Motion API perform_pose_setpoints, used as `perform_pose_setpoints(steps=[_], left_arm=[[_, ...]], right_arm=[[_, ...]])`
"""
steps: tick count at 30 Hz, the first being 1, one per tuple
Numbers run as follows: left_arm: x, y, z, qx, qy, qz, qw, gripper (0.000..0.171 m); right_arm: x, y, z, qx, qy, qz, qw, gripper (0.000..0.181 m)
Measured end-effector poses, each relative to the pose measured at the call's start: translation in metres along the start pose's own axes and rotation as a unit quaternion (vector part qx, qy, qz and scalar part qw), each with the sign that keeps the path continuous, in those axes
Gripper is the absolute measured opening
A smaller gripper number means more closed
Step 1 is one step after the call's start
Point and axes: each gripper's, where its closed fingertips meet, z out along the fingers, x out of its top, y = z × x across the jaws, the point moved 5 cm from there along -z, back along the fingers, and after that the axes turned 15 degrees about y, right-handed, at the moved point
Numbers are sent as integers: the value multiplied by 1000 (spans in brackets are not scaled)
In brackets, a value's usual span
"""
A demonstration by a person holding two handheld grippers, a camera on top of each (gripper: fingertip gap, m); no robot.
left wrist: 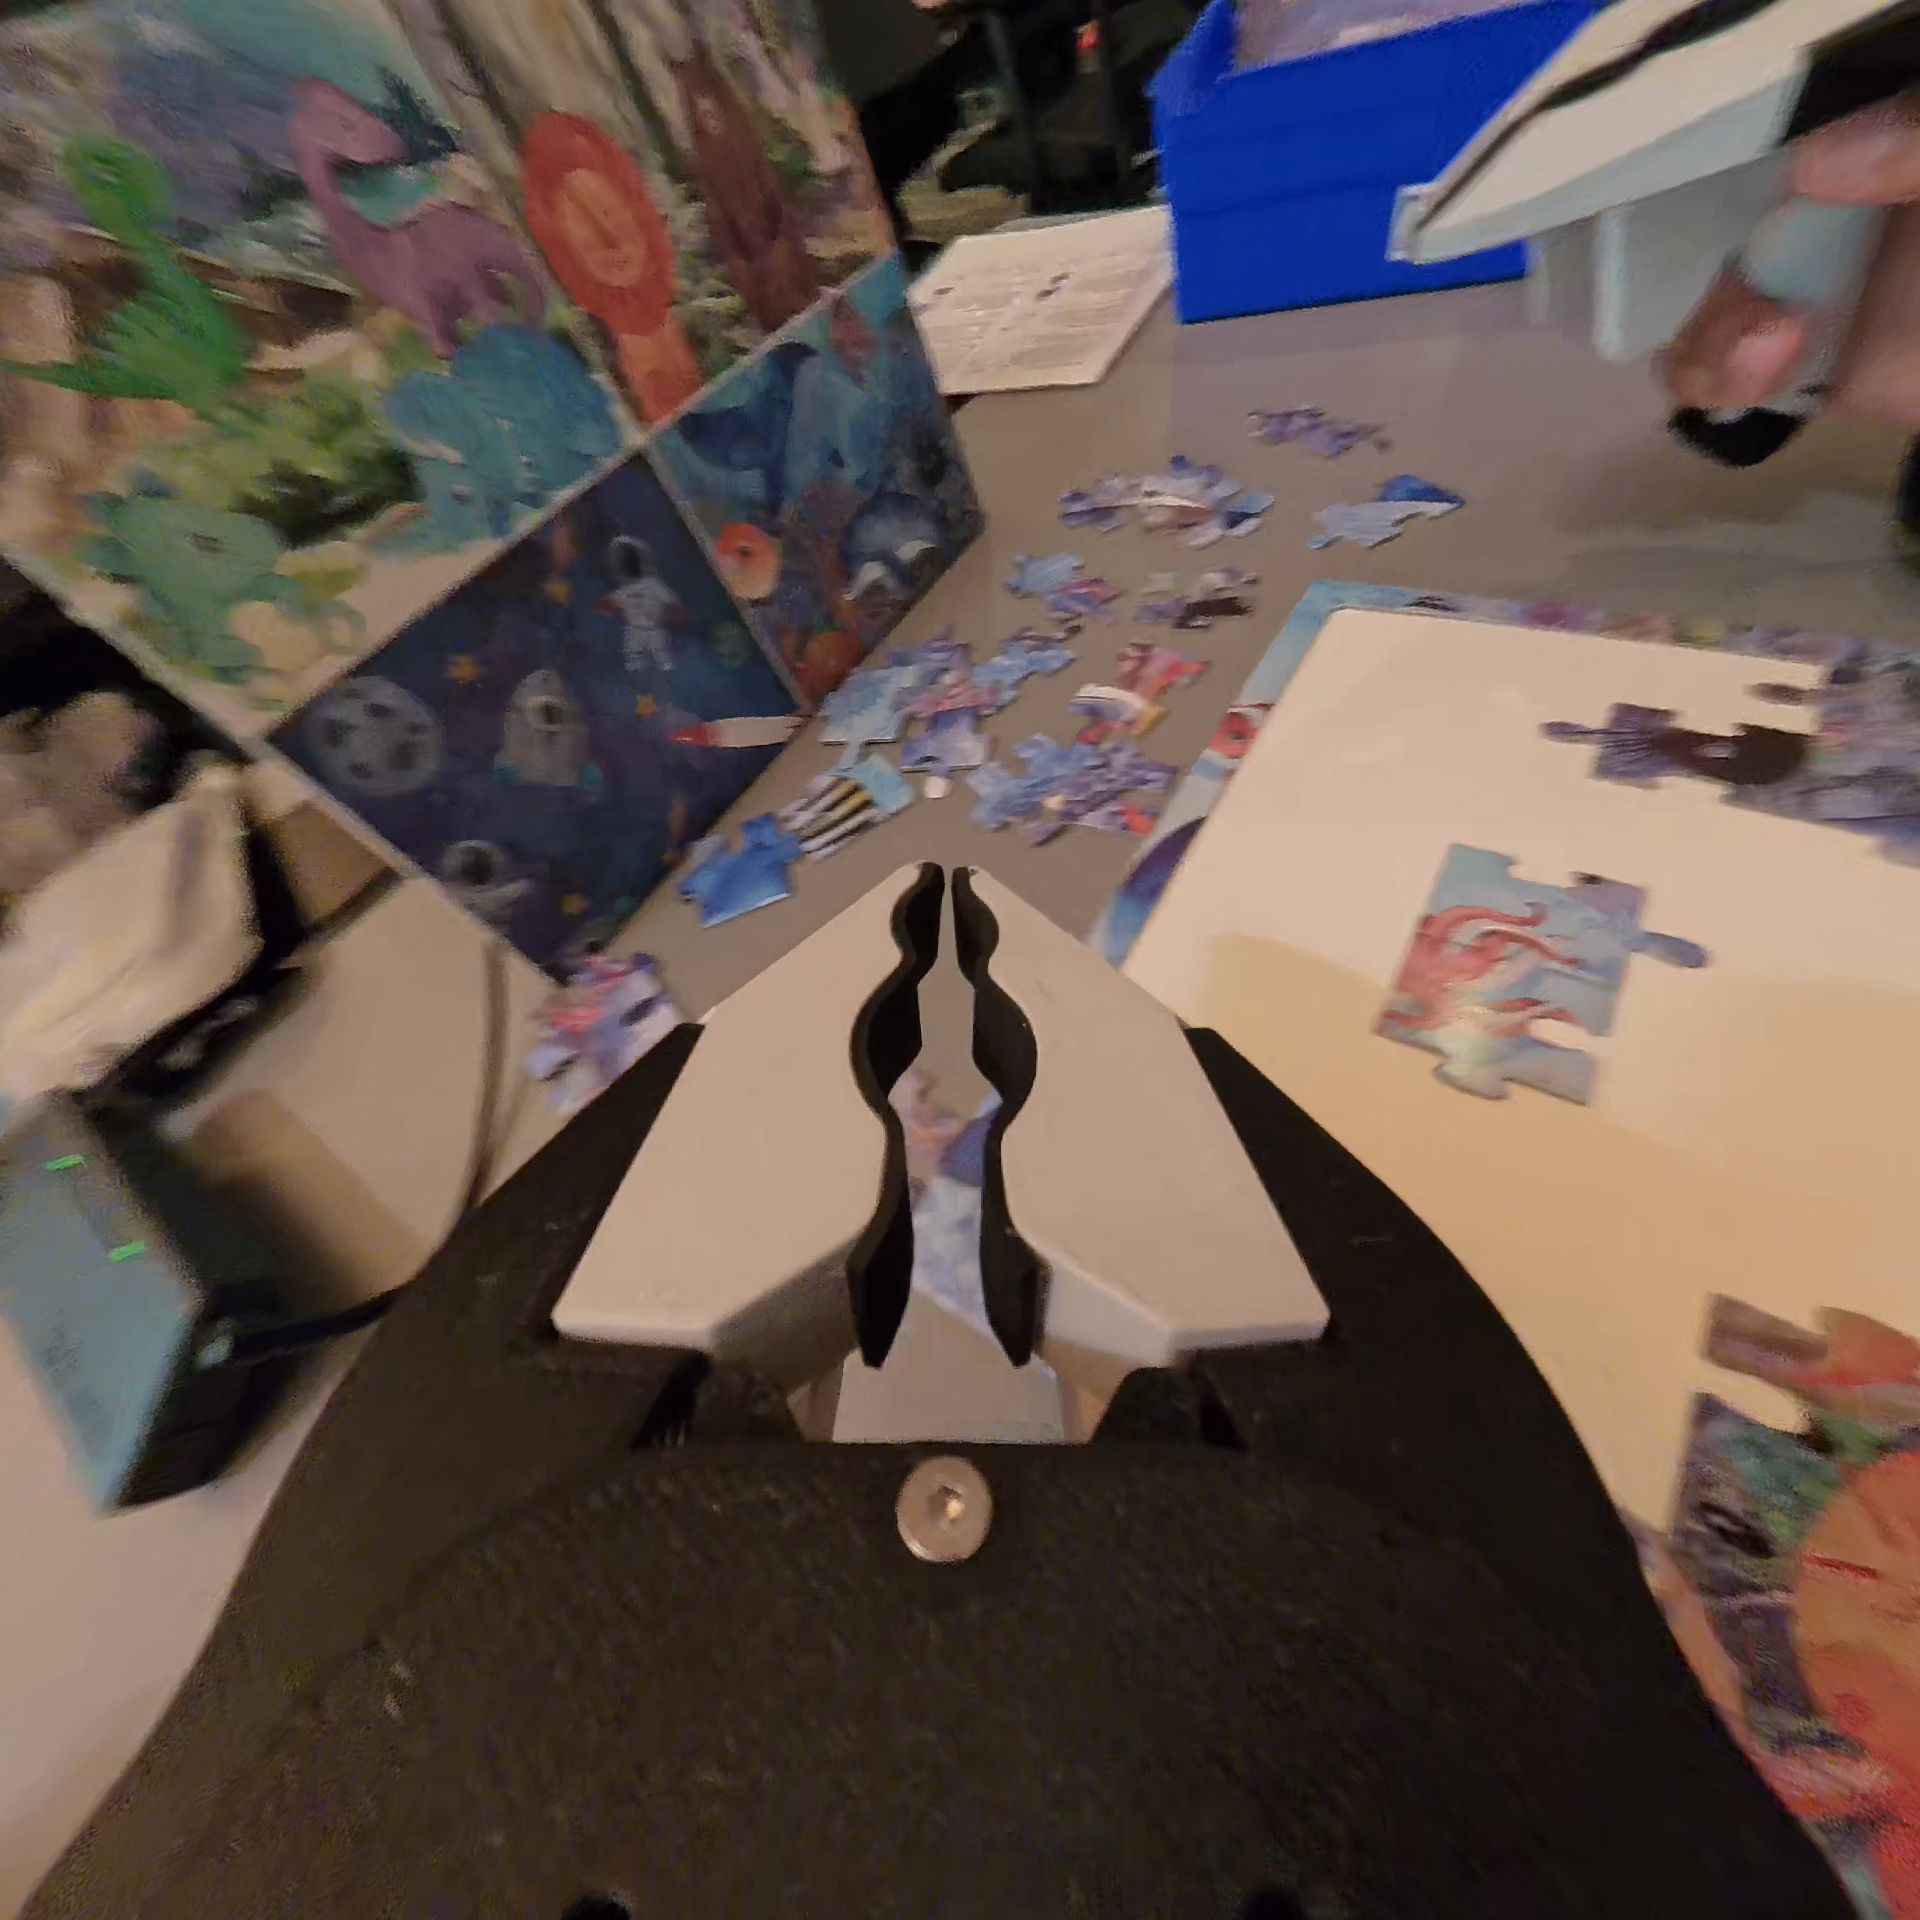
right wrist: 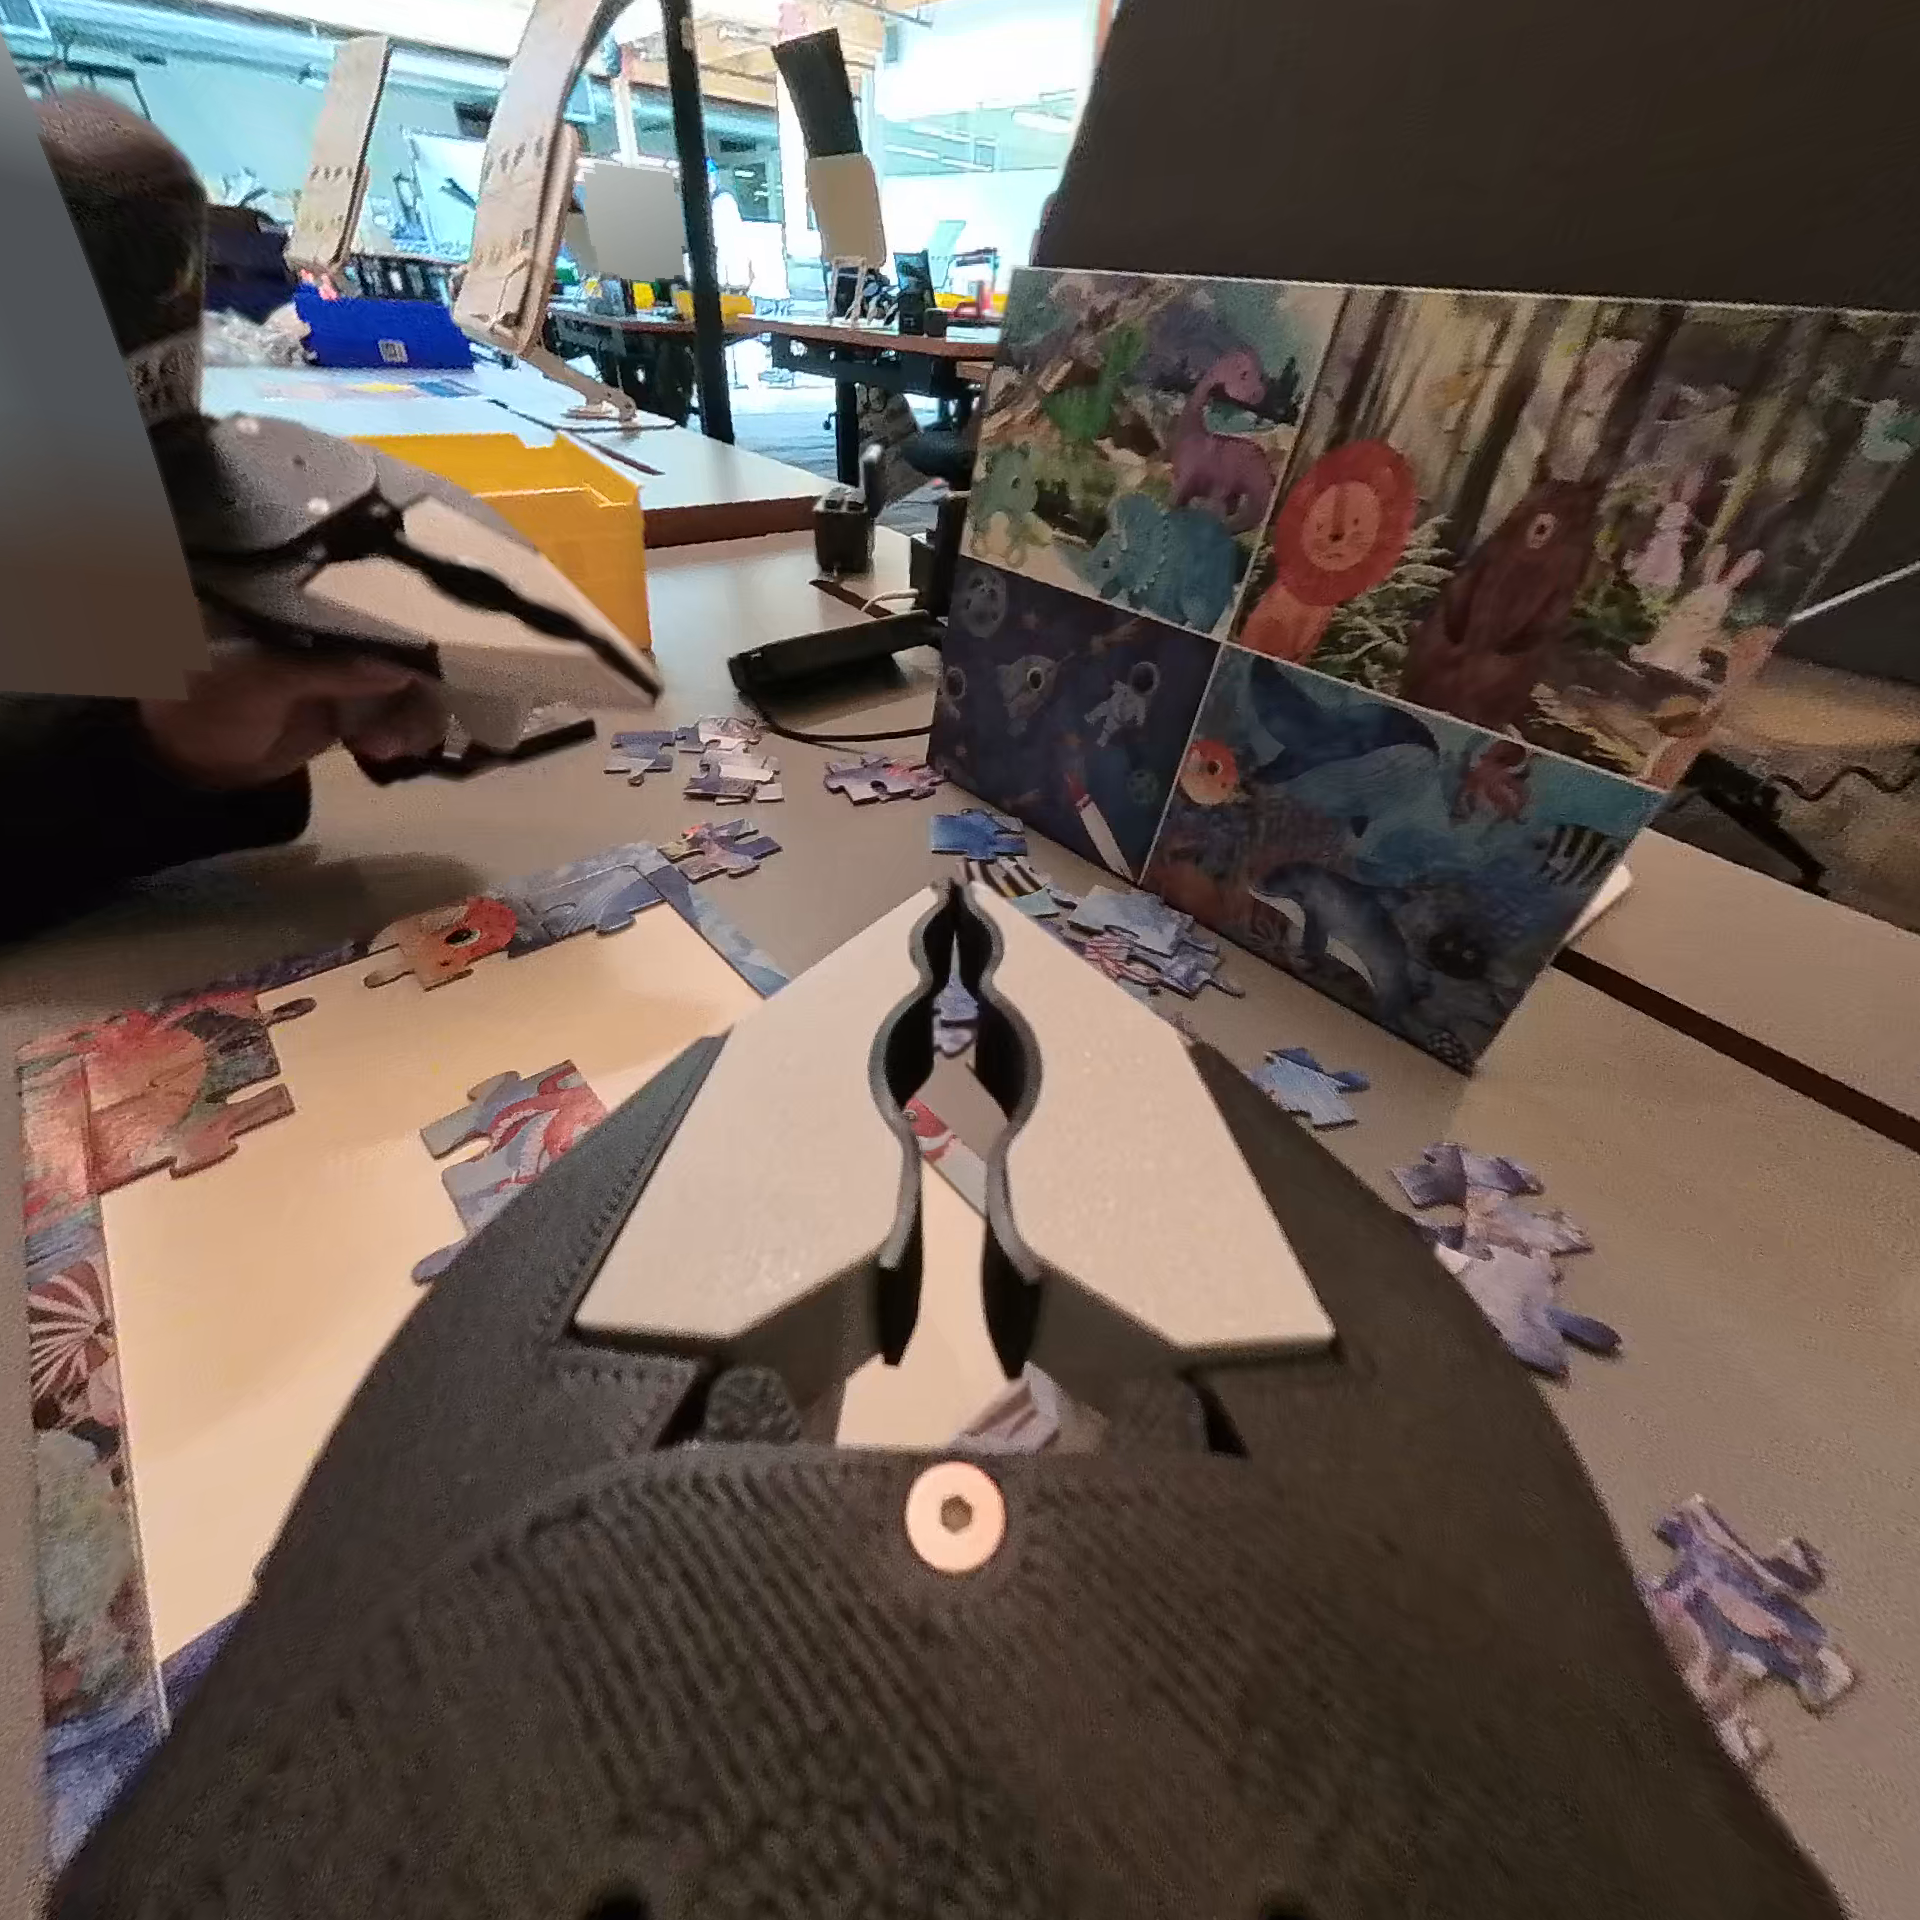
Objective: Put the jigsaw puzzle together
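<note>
Left gripper (left wrist: 947, 875) closed over grey table (left wrist: 1039, 447), beside puzzle tray (left wrist: 1299, 727) edge.

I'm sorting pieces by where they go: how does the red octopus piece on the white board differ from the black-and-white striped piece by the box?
The octopus piece is red on pale blue; the striped piece has black, white and yellow stripes. The octopus piece lies alone on the white board; the striped one lies on the grey table among loose blue pieces. Both lie flat, picture up, unjoined.
</note>
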Motion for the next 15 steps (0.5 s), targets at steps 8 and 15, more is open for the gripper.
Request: perform_pose_setpoints(steps=[8,15], left_arm=[[5,-37,-21,64,37,-70,995,2],[5,-43,-25,64,58,-118,989,2]], right_arm=[[-1,-6,3,12,-4,2,1000,0],[-3,-8,4,18,-6,12,1000,0]])
